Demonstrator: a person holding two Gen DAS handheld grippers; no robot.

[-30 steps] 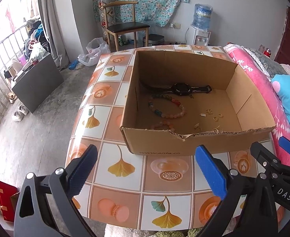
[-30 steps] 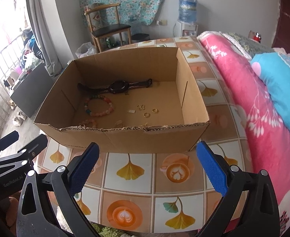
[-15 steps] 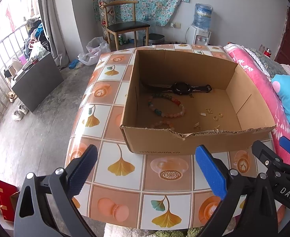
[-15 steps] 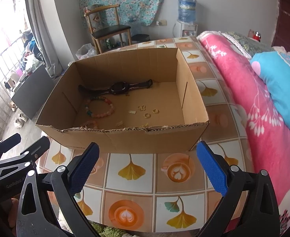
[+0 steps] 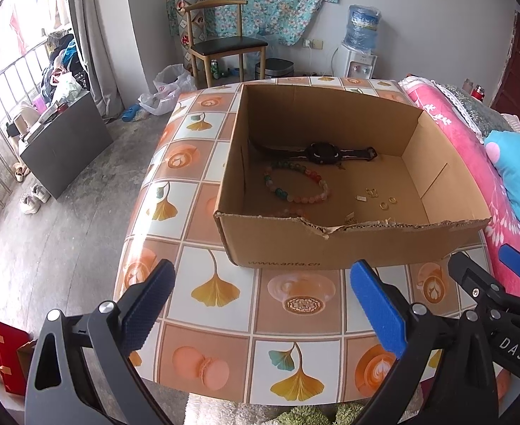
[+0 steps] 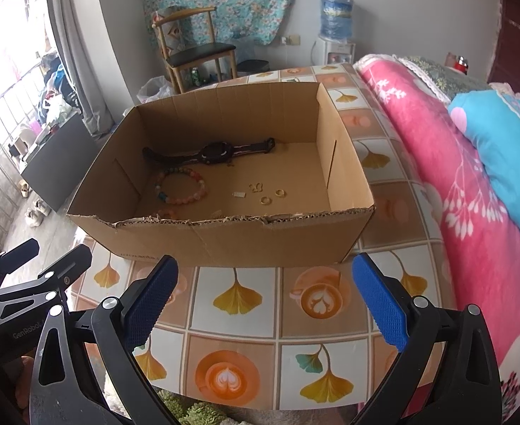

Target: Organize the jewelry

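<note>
An open cardboard box (image 5: 331, 248) (image 6: 224, 237) stands on the tiled table. Inside lie a black watch (image 5: 322, 152) (image 6: 217, 151), a coloured bead bracelet (image 5: 295, 186) (image 6: 180, 187), a second pink bracelet (image 5: 290, 211) partly hidden by the front wall, and small gold rings (image 5: 387, 202) (image 6: 272, 196). My left gripper (image 5: 260, 301) is open and empty, above the table in front of the box. My right gripper (image 6: 265, 297) is open and empty, beside it on the right.
A bed with a pink quilt (image 6: 455, 177) and a blue pillow (image 6: 508, 148) borders the table's right side. The table's left edge (image 5: 143, 191) drops to the floor. A chair (image 5: 221, 46) and a water dispenser (image 5: 359, 46) stand behind.
Both grippers have drifted back and up slightly, so the box sits a little farther off. Nothing in the box has moved.
</note>
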